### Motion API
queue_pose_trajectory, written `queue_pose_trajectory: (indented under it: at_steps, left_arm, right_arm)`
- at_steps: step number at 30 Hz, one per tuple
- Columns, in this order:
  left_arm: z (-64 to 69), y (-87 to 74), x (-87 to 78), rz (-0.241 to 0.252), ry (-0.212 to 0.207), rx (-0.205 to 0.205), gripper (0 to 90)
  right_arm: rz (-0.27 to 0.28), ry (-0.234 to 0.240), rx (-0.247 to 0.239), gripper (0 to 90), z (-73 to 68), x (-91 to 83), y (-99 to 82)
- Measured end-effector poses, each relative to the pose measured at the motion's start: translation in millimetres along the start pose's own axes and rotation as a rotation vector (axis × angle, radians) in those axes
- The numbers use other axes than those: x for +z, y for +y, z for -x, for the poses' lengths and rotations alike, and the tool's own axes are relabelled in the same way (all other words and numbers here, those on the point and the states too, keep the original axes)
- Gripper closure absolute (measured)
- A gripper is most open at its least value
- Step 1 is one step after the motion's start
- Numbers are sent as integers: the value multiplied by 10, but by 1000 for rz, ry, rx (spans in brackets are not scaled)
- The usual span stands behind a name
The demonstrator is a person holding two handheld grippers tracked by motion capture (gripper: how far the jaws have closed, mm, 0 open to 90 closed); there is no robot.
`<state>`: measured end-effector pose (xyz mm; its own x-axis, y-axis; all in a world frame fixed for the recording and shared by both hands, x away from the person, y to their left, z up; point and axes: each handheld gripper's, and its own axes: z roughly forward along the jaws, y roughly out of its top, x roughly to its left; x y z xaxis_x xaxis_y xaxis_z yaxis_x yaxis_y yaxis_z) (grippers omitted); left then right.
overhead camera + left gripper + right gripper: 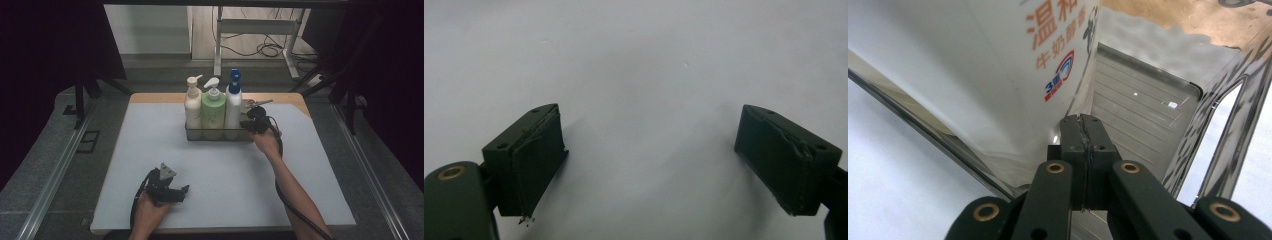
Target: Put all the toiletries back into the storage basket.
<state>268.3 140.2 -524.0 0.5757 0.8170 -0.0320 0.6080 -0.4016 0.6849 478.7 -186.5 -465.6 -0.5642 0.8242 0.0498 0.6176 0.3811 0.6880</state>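
Near the tabletop's front edge the left gripper (167,187) rests spread, idle; the right gripper (255,122), pressed together, pinches the clear rectangular caddy's (220,135) end wall beside the blue-capped white pump bottle (233,105), probably to shift it.

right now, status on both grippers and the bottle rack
Left gripper open, idle on the mat. Right gripper shut at the rack beside the white bottle. Keys behind rack.

Dim room; grey floor (60,165), white wall (145,30) behind, desk frame (255,30), cables (270,49) on floor
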Motion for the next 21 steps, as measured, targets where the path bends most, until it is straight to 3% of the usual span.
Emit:
queue_pose_trajectory:
  at_steps: [16,21]
  left_arm:
    - [-2,0,-2,-3,1,3,122]
    - [1,0,0,0,1,0,122]
  right_arm:
    - [39,3,6,770,66,-136,-5]
    - [55,-8,4,694,86,-203,-12]
